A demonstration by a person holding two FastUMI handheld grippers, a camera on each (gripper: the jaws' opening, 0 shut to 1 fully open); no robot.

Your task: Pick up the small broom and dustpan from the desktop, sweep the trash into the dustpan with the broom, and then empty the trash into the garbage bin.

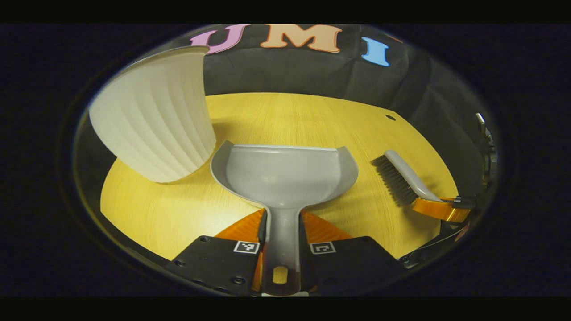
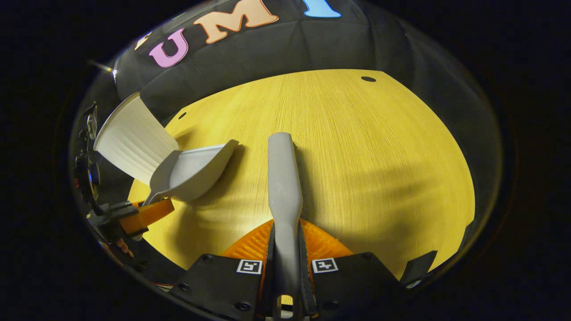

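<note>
The left gripper's (image 1: pixel 283 249) fingers (image 1: pixel 241 232) are closed on the dustpan (image 1: pixel 285 176) handle, one pressing on each side. The pan stretches straight ahead of them, mouth away, over the table (image 1: pixel 290 116). Ahead and to the left of the fingers stands the white ribbed bin (image 1: pixel 156 120), just beside the pan's left rim. Off to the right, the broom (image 1: pixel 403 176) is held by the other gripper, bristles facing left.

The right gripper's (image 2: pixel 285 254) fingers (image 2: pixel 321 243) clamp the broom (image 2: pixel 284 178) handle from both sides; the broom points straight ahead of them above the table (image 2: pixel 366 156). To their left, the dustpan (image 2: pixel 192 171) is tilted, its far edge touching or just at the bin (image 2: pixel 134 138); I cannot tell which.
</note>
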